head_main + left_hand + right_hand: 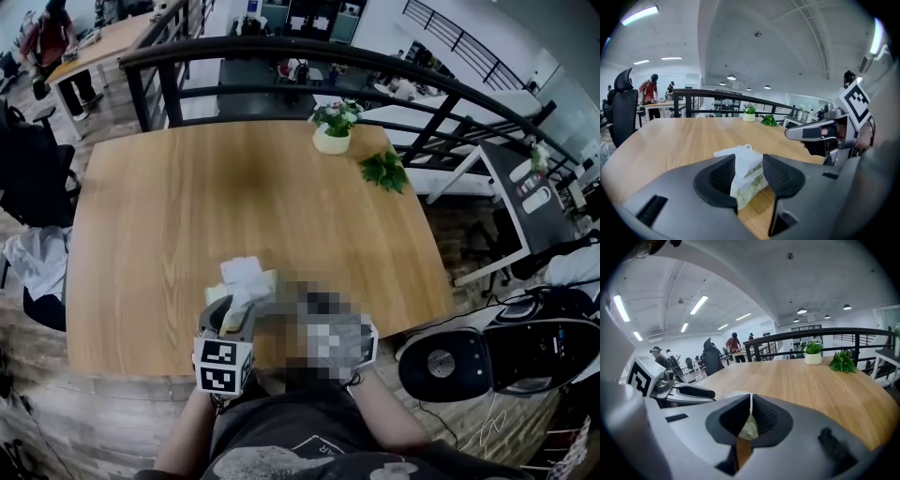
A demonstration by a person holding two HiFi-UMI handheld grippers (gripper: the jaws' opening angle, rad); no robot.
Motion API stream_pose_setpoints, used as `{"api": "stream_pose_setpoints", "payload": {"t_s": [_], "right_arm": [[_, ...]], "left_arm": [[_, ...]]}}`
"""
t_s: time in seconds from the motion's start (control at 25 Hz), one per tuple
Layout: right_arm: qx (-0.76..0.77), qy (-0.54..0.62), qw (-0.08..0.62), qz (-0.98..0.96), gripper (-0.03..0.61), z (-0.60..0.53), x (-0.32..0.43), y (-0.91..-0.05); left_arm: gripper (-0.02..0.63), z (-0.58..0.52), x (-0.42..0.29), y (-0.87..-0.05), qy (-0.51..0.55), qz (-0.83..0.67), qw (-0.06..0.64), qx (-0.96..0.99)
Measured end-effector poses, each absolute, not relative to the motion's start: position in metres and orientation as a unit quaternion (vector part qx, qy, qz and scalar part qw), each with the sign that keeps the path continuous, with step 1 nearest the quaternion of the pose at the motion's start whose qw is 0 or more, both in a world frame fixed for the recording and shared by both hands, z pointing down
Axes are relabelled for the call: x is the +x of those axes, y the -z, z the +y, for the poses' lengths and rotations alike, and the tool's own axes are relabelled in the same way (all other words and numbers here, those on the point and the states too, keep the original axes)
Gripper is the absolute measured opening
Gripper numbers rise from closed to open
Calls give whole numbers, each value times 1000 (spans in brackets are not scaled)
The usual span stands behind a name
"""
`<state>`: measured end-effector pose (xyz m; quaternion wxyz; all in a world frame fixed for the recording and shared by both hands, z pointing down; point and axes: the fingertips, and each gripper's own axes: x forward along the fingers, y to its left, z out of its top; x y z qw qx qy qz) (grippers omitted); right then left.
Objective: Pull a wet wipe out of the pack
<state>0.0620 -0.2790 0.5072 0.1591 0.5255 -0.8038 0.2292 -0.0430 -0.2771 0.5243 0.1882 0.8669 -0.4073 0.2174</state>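
The wooden table [187, 206] filled most of the head view, with a black railing [281, 52] curving round its far side. At the near edge, a little left of the middle, the two hand-held grippers met over the wipe pack [752, 183], which lay on the tabletop.

The left gripper [749, 160] had its jaws spread wide. They stood on either side of the pack, and the wet wipe [740, 157] rose between them. I could not tell whether the pads brushed the wipe, but they were not pressing on it.

The right gripper [750, 401] came in from the right. Its jaws were nearly together, pinching a thin edge of the pack, whose green-patterned wrapper showed just below them.

At the table's far edge stood a small potted plant [333, 127], with a loose green leaf sprig [384, 171] near it on the right. The white wipe stood crumpled and upright out of the pack's top.
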Motion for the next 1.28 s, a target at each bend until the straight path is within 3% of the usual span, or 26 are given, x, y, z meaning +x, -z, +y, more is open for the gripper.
{"api": "stream_pose_setpoints", "payload": {"t_s": [0.64,0.96,1.28], "right_arm": [[413,-230,189,-861,26,-310,66,-528],[380,-229,199,-874,27,-313,61,-533],[318,-230,225,-892,28,-304,37,-543]], "left_arm": [[169,-298,-35,-534,-230,-513,220,797],[33,-297,-45,-534,-234,-544,224,774],[15,-299,-54,-532,-220,-545,233,774]]}}
